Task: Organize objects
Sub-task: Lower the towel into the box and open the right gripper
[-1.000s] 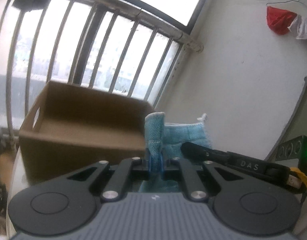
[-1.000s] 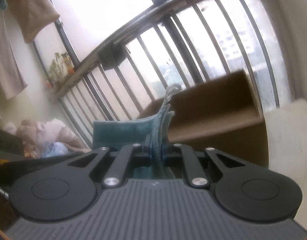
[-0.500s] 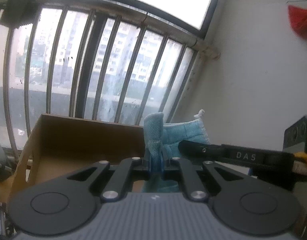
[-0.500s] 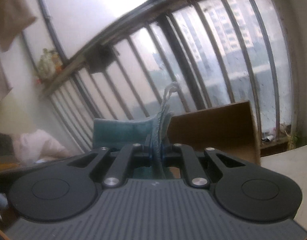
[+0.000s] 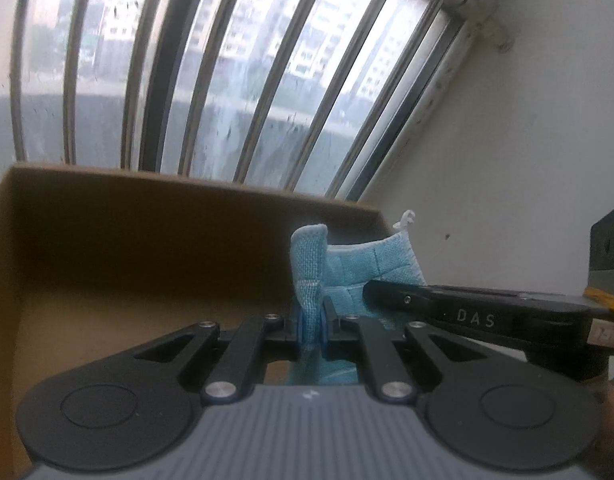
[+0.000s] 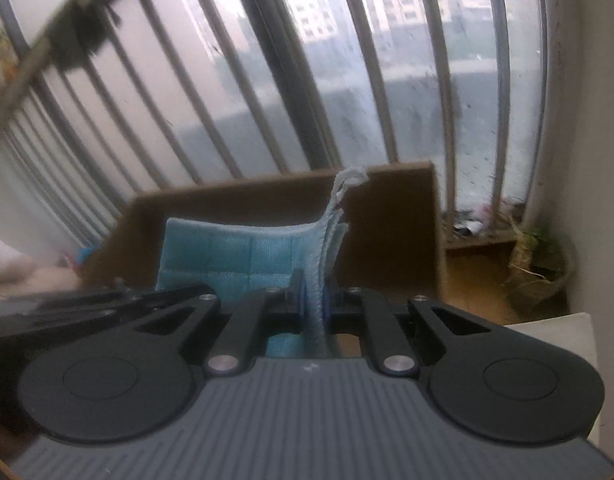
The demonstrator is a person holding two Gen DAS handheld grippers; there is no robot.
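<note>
Both grippers hold one blue cloth between them, and the step in hand is, as I judge it, carrying this cloth to the cardboard box to put it inside.

The left gripper has its jaws closed tight on one folded corner of the blue microfiber cloth; the corner stands up above the jaws. The right gripper is closed in the same way on the opposite edge of the cloth, where a small white loop sticks up. In the left view, the right gripper comes in from the right side, just beside the cloth. The cloth hangs stretched between the two, in the air, in front of the open box.

The box stands before the window bars, and its inner back wall is visible behind the cloth in both views. The right view is a little blurred, so I cannot tell for sure whether the cloth is already over the box floor or only at its near rim.

The next move probably calls for bringing both grippers forward and down together, keeping the cloth flat, until it is low inside the box. Only then the jaws should open, both at about the same time, so the cloth does not fall unfolded or hang over the rim.
</note>
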